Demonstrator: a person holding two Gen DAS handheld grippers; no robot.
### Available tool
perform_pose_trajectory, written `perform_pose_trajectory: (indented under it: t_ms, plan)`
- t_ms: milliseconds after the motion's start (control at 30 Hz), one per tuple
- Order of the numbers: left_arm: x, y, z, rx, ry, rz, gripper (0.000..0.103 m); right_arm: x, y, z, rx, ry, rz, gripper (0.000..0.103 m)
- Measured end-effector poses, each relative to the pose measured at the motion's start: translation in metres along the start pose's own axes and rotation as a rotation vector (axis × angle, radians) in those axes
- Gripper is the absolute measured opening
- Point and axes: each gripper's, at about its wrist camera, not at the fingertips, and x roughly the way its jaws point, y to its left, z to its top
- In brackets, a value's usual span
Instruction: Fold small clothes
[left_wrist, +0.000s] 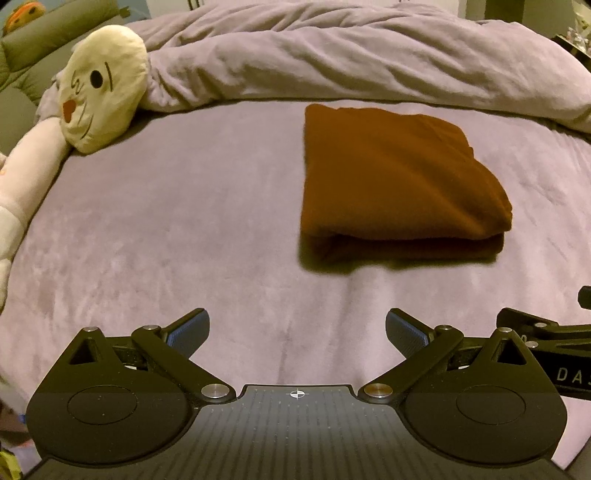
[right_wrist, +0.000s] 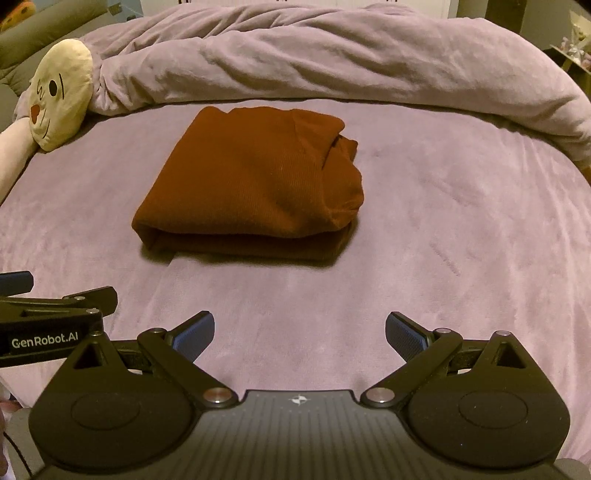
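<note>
Left wrist view: the left gripper (left_wrist: 297, 330) hangs over the lilac bedsheet (left_wrist: 166, 229), jaws spread wide, nothing between the blue pads (left_wrist: 188, 332). The rust-brown garment (left_wrist: 395, 181) lies ahead and to the right of it, well apart, folded into a compact rectangle with its folded edge toward the camera. Part of the other tool shows at the right edge.

Right wrist view: the right gripper (right_wrist: 299, 332) is likewise spread wide and empty above the sheet. The garment (right_wrist: 251, 184) lies ahead and slightly left of it, not touching (layers bunched unevenly at its right end). The left gripper's body (right_wrist: 55, 321) sits just beside, at lower left.

A rumpled lilac duvet (right_wrist: 314, 62) is heaped behind the garment. A cream plush toy (left_wrist: 103, 88) rests at the far left, well apart from the garment.
</note>
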Motion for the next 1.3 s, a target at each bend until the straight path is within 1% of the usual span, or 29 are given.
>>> perform_pose_trajectory:
  t_ms: [1300]
  plan:
    - [-0.003, -0.0054, -0.0014, 0.006, 0.013, -0.001, 0.103, -0.0083, -0.0036, 0.0019, 0.001, -0.019, 0.019, 0.099]
